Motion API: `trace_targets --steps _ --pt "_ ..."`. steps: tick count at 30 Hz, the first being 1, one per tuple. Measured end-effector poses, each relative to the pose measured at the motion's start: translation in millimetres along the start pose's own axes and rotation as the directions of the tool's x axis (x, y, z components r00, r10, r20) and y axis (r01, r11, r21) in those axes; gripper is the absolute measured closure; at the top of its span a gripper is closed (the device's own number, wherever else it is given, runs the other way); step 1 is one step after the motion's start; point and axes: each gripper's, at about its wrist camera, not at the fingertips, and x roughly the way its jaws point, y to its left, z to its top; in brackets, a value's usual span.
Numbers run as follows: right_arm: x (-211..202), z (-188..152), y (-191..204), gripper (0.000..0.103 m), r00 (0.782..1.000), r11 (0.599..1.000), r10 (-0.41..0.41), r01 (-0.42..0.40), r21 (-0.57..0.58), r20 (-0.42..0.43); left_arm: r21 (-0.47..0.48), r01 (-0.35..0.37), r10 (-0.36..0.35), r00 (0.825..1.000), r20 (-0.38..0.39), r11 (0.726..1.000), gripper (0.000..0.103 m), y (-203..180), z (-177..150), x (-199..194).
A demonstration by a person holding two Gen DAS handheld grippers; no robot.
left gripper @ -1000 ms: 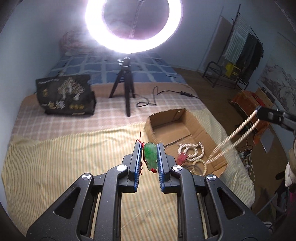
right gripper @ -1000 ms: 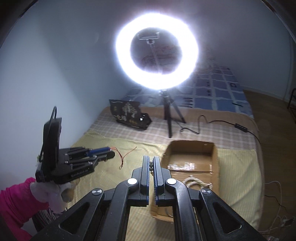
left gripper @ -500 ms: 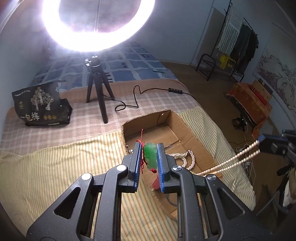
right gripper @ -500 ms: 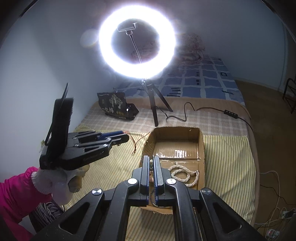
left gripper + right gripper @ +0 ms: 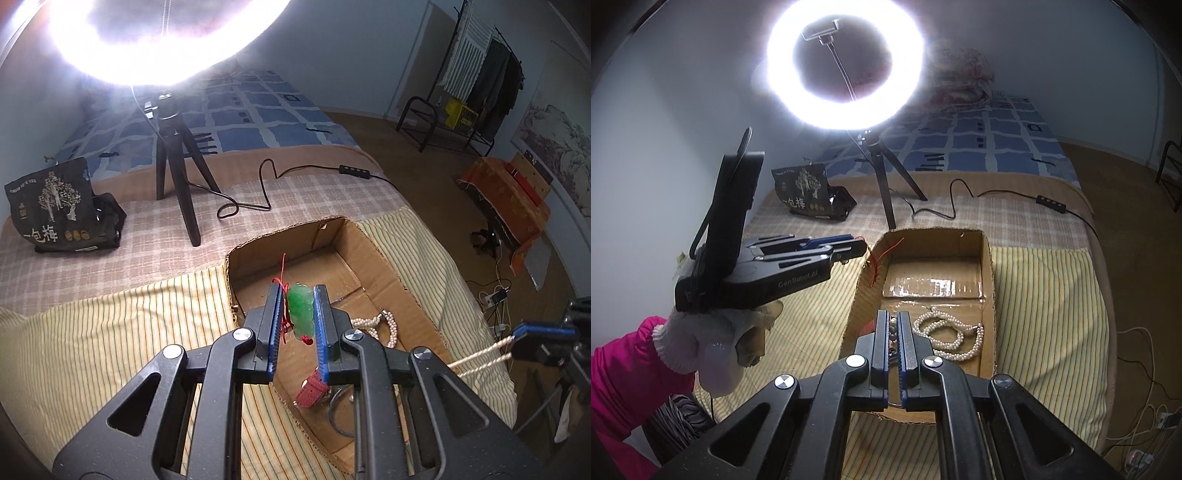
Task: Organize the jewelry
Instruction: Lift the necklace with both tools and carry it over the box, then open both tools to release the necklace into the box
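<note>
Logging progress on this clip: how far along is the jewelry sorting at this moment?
Done: a pearl necklace and a small red item already lie in the cardboard box. In hand: the left gripper is shut on a green pendant on red cord above the box; the right gripper pinches a beaded strand. Left: setting both down inside.

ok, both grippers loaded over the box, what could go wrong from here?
1. The left gripper holds the green pendant near the cardboard box wall; released here, its red cord may drape outside.
2. The right gripper pinches a bead strand above the pearl necklace already inside; dropped there, they could tangle.
</note>
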Motion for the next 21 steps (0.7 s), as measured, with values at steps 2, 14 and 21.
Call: trace_targets --steps 2,14,21 --pt "4 -2 -2 0.102 1.0 1.0 0.003 -0.003 0.005 -0.005 0.001 -0.001 0.001 1.0 -0.002 1.0 0.088 -1 1 3" --pt "21 -11 -8 0.097 1.0 1.0 0.007 -0.007 0.019 -0.026 0.007 -0.004 0.004 1.0 -0.002 1.0 0.088 -9 5 9" --pt "23 -14 -1 0.062 1.0 1.0 -0.023 0.022 -0.021 -0.02 0.032 -0.014 0.014 1.0 0.002 0.999 0.066 -14 5 8"
